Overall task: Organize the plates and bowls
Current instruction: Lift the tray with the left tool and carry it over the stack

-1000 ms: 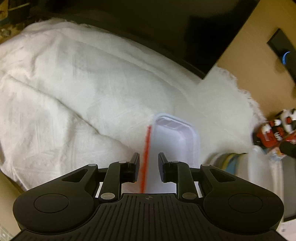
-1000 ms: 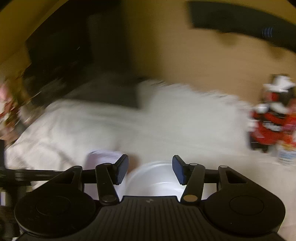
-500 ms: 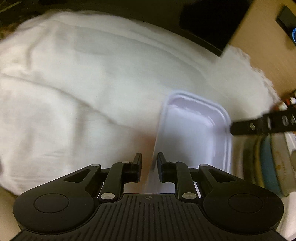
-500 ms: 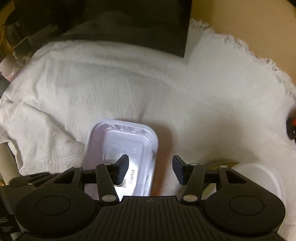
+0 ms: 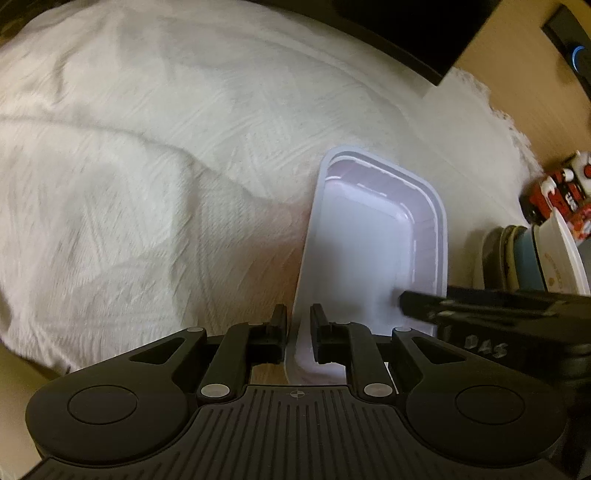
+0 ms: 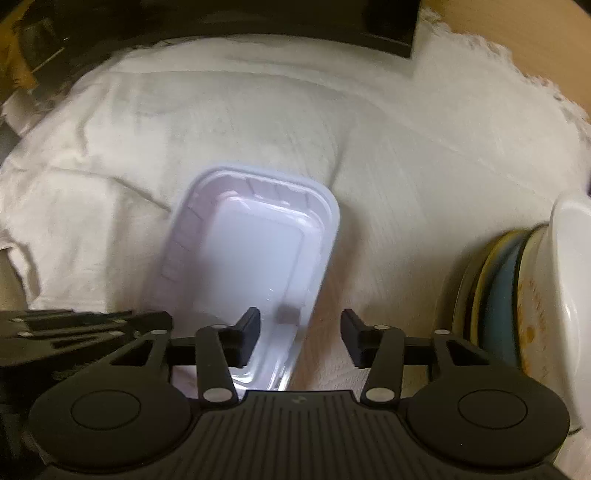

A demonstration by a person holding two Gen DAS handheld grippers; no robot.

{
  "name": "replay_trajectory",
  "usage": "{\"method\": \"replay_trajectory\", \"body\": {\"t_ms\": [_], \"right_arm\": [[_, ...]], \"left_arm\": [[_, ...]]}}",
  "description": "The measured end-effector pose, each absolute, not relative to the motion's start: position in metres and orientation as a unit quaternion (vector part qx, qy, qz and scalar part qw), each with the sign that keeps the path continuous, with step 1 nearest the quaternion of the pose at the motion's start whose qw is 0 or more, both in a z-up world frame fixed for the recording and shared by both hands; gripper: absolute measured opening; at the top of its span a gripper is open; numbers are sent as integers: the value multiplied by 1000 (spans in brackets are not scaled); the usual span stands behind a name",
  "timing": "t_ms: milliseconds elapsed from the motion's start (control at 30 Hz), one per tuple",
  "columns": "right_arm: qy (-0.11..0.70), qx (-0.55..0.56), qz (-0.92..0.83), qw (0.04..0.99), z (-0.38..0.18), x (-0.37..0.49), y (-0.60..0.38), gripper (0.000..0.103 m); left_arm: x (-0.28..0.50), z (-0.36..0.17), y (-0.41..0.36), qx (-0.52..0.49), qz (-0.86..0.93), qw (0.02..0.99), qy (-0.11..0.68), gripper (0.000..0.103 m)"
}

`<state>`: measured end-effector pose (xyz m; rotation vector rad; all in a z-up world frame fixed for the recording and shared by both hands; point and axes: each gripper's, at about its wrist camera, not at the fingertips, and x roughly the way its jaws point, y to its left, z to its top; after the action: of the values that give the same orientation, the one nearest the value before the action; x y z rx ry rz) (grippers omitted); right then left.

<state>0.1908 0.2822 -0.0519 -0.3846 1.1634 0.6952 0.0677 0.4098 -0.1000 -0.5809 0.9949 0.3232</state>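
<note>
A white rectangular plastic tray (image 5: pixel 373 236) lies on the white cloth (image 5: pixel 147 166). My left gripper (image 5: pixel 297 325) is shut on the tray's near left rim. In the right wrist view the same tray (image 6: pixel 255 251) shows right side up. My right gripper (image 6: pixel 300 328) is open, its jaws astride the tray's right rim, and it reaches in from the right in the left wrist view (image 5: pixel 480 306). A stack of plates (image 6: pixel 498 295) with a white bowl (image 6: pixel 570 280) on it stands at the right.
A black panel (image 5: pixel 399 29) stands at the back of the cloth. A red and white toy figure (image 5: pixel 561 192) sits at the far right by the plate stack (image 5: pixel 524 258). The cloth is wrinkled at the left.
The tray has turned from edge-on to lying flat, hollow side up. My right gripper has swung down and over to the tray's right rim.
</note>
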Motion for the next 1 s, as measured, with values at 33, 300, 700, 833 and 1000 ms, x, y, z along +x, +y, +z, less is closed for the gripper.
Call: {"method": "replay_trajectory", "body": {"t_ms": [33, 300, 700, 833, 1000], "right_arm": [[538, -172, 315, 762, -56, 191, 282, 44], [557, -106, 311, 763, -64, 182, 273, 24], [423, -30, 375, 824, 94, 188, 178, 25], [392, -22, 353, 849, 121, 214, 122, 25], [388, -3, 310, 868, 118, 247, 67, 25]], "left_arm": [[70, -101, 412, -275, 147, 825, 471, 16], [64, -84, 424, -298, 105, 832, 456, 16], [87, 76, 343, -242, 35, 907, 343, 21], [130, 84, 288, -211, -8, 914, 346, 21], [166, 61, 245, -192, -35, 901, 389, 21]]}}
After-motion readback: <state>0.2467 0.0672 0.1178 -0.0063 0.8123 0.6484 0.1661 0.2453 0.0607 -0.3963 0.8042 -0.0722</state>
